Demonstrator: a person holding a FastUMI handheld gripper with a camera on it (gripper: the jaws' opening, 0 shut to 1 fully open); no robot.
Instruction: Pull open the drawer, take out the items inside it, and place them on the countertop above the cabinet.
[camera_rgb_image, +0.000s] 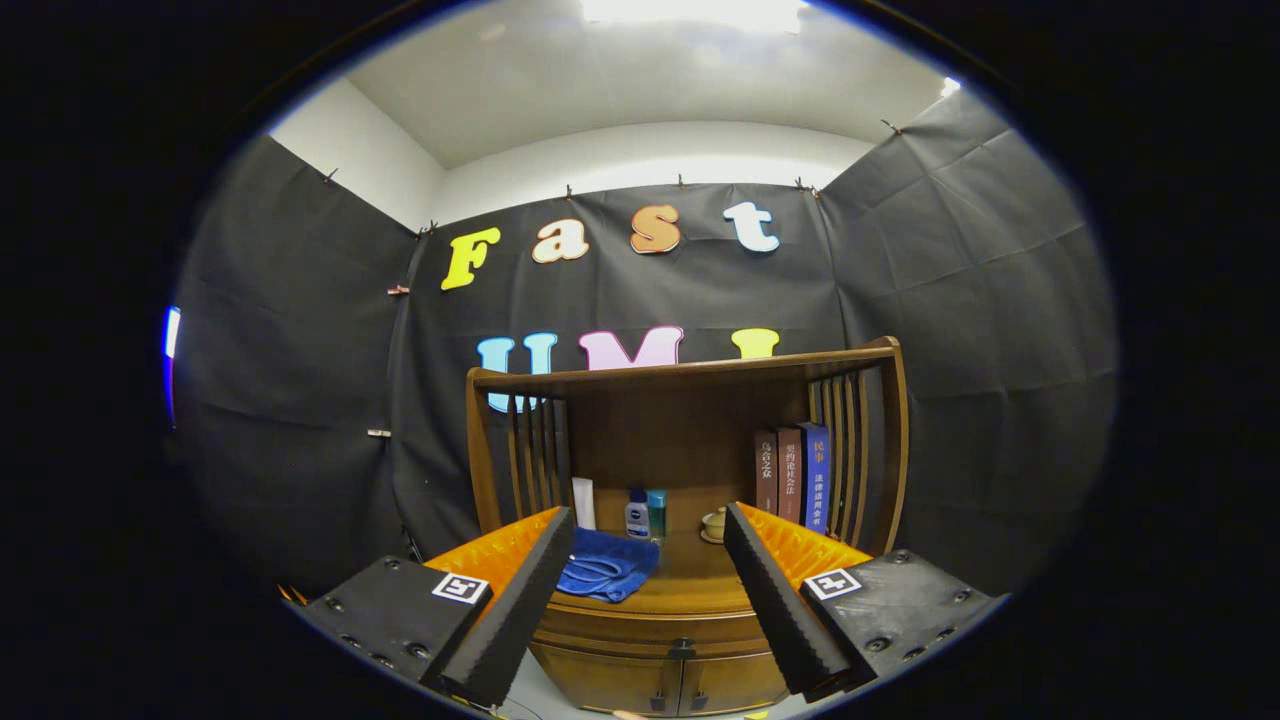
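Facing a wooden cabinet (660, 640) in the lower centre of the frame, the gripper (645, 600) hangs with its jaws set wide and nothing between them. The drawer (650, 628) sits shut just under the tabletop (700, 575), its small dark knob at lower centre between the jaws. Two cabinet doors lie below it. A blue cloth (605, 565) lies crumpled on the tabletop, close against the left finger. Behind the cloth, toward the back panel, stand a white tube (584, 502), a small bottle with a blue cap (637, 514) and a teal container (657, 513). A small pale cup (714, 524) sits right of centre. Three books (792, 478) stand upright against the slatted right side.
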